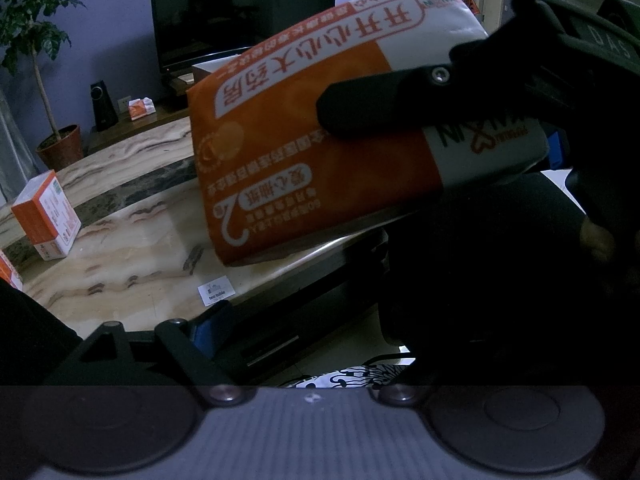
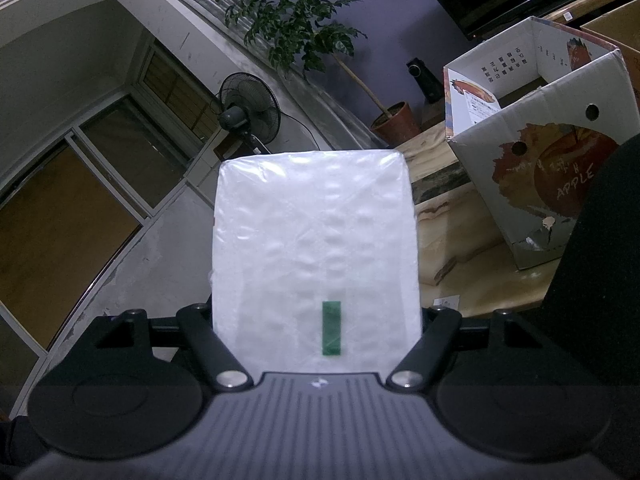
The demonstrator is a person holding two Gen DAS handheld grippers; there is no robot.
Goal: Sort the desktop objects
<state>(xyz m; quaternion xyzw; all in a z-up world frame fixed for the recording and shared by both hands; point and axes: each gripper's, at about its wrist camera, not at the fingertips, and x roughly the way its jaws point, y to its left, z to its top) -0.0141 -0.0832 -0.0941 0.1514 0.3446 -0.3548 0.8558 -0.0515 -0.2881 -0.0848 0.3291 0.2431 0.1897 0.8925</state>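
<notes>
An orange and white tissue pack [image 1: 304, 140] hangs tilted above the near edge of the marble table [image 1: 132, 248]. My right gripper [image 2: 316, 280] is shut on it. In the left wrist view one black finger [image 1: 380, 108] of that gripper lies across the pack's printed face. From the right wrist view I see only the pack's white plastic side [image 2: 316, 232] with a small green sticker, filling the space between the jaws. My left gripper [image 1: 308, 320] is below and in front of the pack, open, with nothing between its fingers. Its right finger is lost in the dark.
A small orange and white box [image 1: 44, 216] stands at the table's left, another [image 1: 6, 272] at the frame edge. An open apple carton [image 2: 540, 160] stands on the table. A white label card [image 1: 216, 290] lies near the front edge. Beyond are a TV [image 1: 240, 12], a potted plant [image 2: 394, 120] and a fan [image 2: 248, 114].
</notes>
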